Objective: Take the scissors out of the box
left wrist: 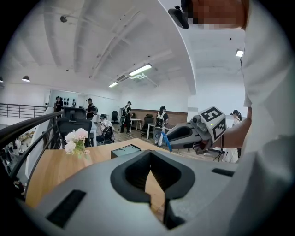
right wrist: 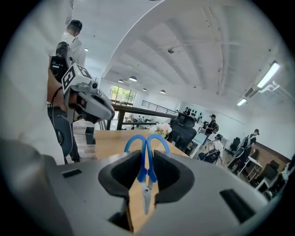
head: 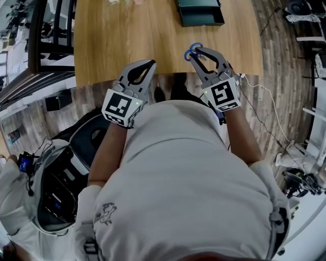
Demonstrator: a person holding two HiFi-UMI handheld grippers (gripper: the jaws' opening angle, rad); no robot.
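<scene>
White shirt (head: 193,173), right gripper (head: 196,57) clamping blue scissors (right wrist: 146,156), left gripper (head: 148,66) jaws pressed together

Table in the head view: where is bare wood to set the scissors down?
The table is bare from its left edge across to the box and down to the near edge, ahead of the left gripper. It is crowded only along the far edge, around the box.

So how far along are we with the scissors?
Done: the scissors are out of the box, which sits far across the table. In hand: the right gripper clamps them near the near edge; the left gripper is shut, empty. Left: likely only setting them down.
</scene>
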